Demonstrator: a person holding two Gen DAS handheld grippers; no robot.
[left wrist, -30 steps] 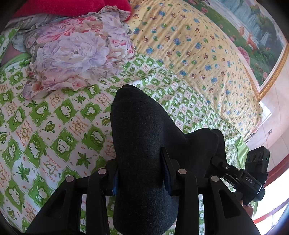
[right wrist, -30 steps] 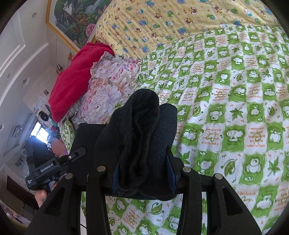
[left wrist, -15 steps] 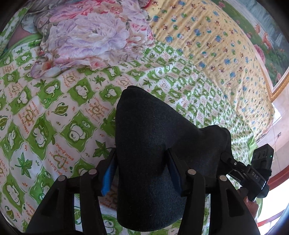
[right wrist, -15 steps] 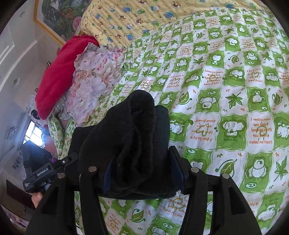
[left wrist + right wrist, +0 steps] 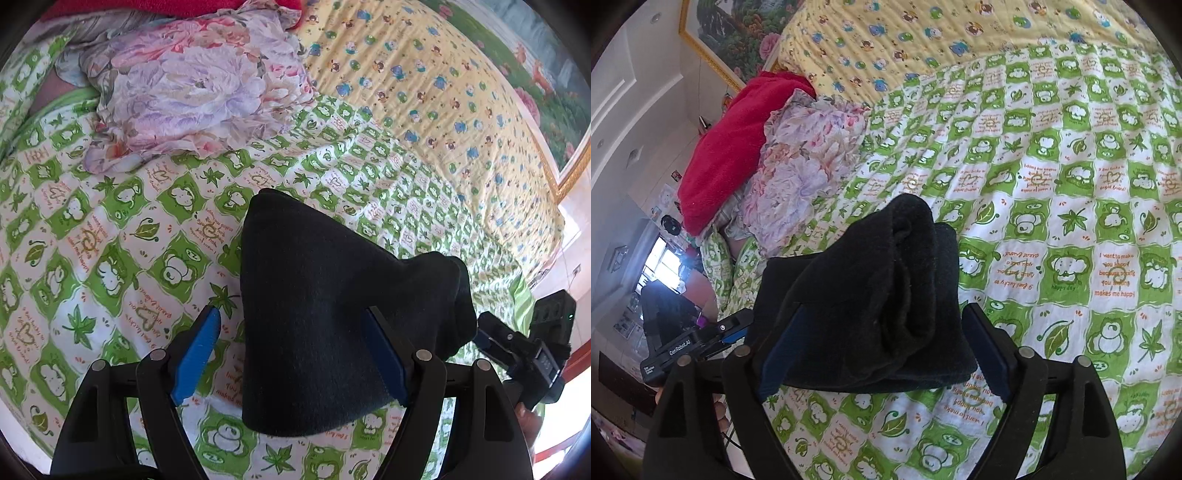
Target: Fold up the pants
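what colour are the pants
Black, or a very dark navy; the pants show best in the left wrist view.

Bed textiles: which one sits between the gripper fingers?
The black pants, folded on the green checked sheet, lying inside both opening grippers. The floral cloth, red blanket and yellow quilt lie farther away.

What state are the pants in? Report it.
Folded: the pants lie as a thick, layered bundle on the bed, stacked edges showing.
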